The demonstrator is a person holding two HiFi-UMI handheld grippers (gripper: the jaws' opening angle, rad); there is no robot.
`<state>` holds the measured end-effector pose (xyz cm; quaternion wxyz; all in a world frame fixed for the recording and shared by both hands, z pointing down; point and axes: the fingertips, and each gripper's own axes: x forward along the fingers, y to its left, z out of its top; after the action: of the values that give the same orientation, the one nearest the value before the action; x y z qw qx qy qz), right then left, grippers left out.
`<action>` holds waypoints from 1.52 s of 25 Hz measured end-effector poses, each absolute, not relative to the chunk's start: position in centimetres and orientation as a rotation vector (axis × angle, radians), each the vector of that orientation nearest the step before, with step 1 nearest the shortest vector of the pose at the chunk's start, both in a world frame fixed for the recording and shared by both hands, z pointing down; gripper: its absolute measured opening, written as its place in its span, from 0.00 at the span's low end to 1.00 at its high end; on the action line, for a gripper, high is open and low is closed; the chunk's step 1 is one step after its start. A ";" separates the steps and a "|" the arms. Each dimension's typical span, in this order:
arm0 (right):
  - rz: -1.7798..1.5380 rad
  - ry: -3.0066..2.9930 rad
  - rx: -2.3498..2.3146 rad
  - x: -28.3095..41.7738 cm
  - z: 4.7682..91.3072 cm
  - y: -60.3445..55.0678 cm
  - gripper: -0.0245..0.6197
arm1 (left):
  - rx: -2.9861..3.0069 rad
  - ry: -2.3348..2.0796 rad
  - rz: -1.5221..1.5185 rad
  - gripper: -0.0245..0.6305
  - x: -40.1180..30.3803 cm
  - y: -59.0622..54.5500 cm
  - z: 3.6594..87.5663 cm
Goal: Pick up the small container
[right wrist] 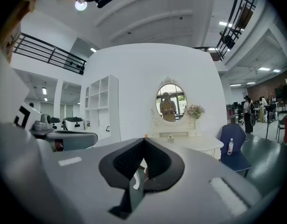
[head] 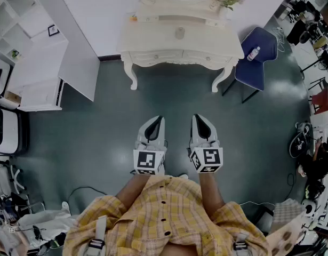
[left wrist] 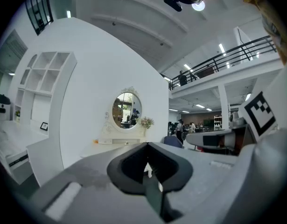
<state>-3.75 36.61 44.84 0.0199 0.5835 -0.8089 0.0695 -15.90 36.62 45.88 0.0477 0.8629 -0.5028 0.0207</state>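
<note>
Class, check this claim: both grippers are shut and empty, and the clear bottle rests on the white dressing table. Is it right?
Not quite: the head view shows the bottle on the blue chair beside the dressing table. The left gripper and right gripper are indeed shut and empty.

No readable text, no legible labels, brands or numbers

Left claw point(head: 159, 119) and right claw point(head: 198, 117) are held out in front of the body, side by side, roughly level, each with jaws pressed together on nothing
</note>
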 end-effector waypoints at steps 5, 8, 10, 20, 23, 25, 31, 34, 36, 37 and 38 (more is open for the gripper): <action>0.264 -2.555 1.825 -5.1 44.5 35.4 0.04 | 2.643 -1.506 0.058 0.04 -17.3 35.1 45.8; 0.294 -2.559 1.848 -5.5 44.2 34.7 0.04 | 2.667 -1.471 0.069 0.04 -17.6 34.3 45.9; 0.293 -2.540 1.870 -5.7 44.3 34.4 0.04 | 2.680 -1.446 0.068 0.04 -17.7 33.9 46.0; 0.285 -2.487 1.884 -4.9 45.5 30.6 0.04 | 2.672 -1.397 0.104 0.04 -16.5 29.8 48.0; 0.291 -2.501 1.888 -4.2 45.7 28.0 0.04 | 2.669 -1.404 0.103 0.04 -15.9 27.2 48.3; 0.286 -2.517 1.882 -3.7 45.6 25.8 0.04 | 2.664 -1.415 0.106 0.04 -15.4 25.0 48.3; 0.299 -2.567 1.838 -1.3 45.6 17.6 0.04 | 2.666 -1.452 0.118 0.04 -12.7 17.4 47.7; 0.274 -2.596 1.797 -0.3 45.2 13.4 0.04 | 2.662 -1.478 0.127 0.04 -11.4 13.4 47.5; 0.265 -2.605 1.780 0.6 45.0 10.6 0.04 | 2.659 -1.493 0.130 0.04 -10.5 10.7 47.3; 0.266 -2.612 1.774 1.0 44.9 9.3 0.04 | 2.658 -1.499 0.133 0.04 -10.0 9.5 47.2; 0.268 -2.621 1.764 1.5 44.7 8.0 0.04 | 2.656 -1.505 0.137 0.04 -9.5 8.4 47.0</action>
<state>1.46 8.04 44.70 -0.0148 0.5563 -0.8266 0.0844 -9.55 8.42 47.00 0.0432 0.8684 -0.4920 0.0447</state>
